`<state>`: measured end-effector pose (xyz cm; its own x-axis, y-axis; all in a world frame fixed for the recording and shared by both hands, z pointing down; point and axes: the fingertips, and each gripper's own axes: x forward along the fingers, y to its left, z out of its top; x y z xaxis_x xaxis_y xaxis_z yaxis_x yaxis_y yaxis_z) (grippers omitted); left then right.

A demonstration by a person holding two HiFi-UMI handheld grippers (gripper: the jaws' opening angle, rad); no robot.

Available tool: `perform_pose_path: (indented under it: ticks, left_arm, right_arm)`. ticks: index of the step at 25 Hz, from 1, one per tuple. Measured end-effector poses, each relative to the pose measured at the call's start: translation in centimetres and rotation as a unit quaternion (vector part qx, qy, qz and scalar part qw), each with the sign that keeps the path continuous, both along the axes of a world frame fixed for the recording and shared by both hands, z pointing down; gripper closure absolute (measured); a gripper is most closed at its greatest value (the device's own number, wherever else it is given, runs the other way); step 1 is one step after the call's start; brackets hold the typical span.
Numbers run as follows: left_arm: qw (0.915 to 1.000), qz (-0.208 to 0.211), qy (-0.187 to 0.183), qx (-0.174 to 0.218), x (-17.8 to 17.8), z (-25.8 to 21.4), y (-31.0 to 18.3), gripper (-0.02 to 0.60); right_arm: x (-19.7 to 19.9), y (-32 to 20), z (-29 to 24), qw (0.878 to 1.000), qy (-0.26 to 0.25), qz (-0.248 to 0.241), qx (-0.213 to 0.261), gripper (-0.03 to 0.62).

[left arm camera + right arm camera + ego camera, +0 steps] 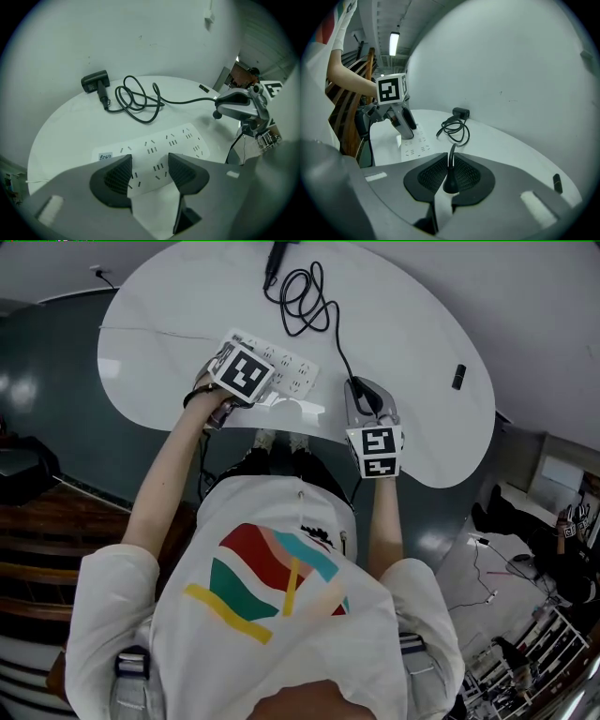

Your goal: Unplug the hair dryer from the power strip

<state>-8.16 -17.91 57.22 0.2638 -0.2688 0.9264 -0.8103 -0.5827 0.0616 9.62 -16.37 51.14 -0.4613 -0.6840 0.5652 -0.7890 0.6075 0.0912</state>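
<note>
1. The white bench [422, 329] carries everything.
2. The strip [292, 371] lies at its near left.
3. The dryer [95, 82] sits at the far edge, with its cord [309, 301] looped between it and the strip.
4. My left tongs [149, 161] are released, tips down over the strip's end (contact unclear).
5. My right tongs [449, 161] are clenched on the plug [451, 183], to the right of the strip and apart from it.

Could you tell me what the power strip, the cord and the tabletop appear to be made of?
Power strip: likely matte white plastic, with moulded slots.
Cord: black rubbery sheath, lying in loose coils.
Tabletop: smooth white with glossy reflections; laminate or stone, unclear.
</note>
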Motion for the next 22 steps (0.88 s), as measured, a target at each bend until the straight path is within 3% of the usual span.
perform_pose_path:
  ticks: [6, 10, 13, 16, 22]
  left_arm:
    - [0.9998, 0.000, -0.003, 0.021, -0.2, -0.7, -0.9, 0.337]
    - [1.0000, -0.004, -0.004, 0.006, -0.4, -0.3, -0.3, 0.337]
    - [0.9994, 0.002, -0.005, 0.034, -0.3, -0.9, -1.3, 0.337]
    - [0.9999, -0.001, -0.001, 0.015, -0.2, -0.4, -0.6, 0.337]
    - [0.9992, 0.002, -0.004, 0.041, -0.3, -0.9, -1.6, 0.337]
  right_arm:
    - [0.2, 0.8, 2.1, 0.999, -0.006, 0.017, -0.034, 0.537]
    - [0.4, 1.3, 3.1, 0.999, -0.010, 0.024, -0.046, 0.536]
    - [0.6, 1.3, 3.2, 0.998, -0.033, 0.036, -0.050, 0.536]
    - [1.0, 1.2, 3.2, 0.994, -0.066, 0.058, -0.065, 0.533]
    - [1.5, 1.8, 3.1, 0.992, -0.081, 0.070, -0.071, 0.525]
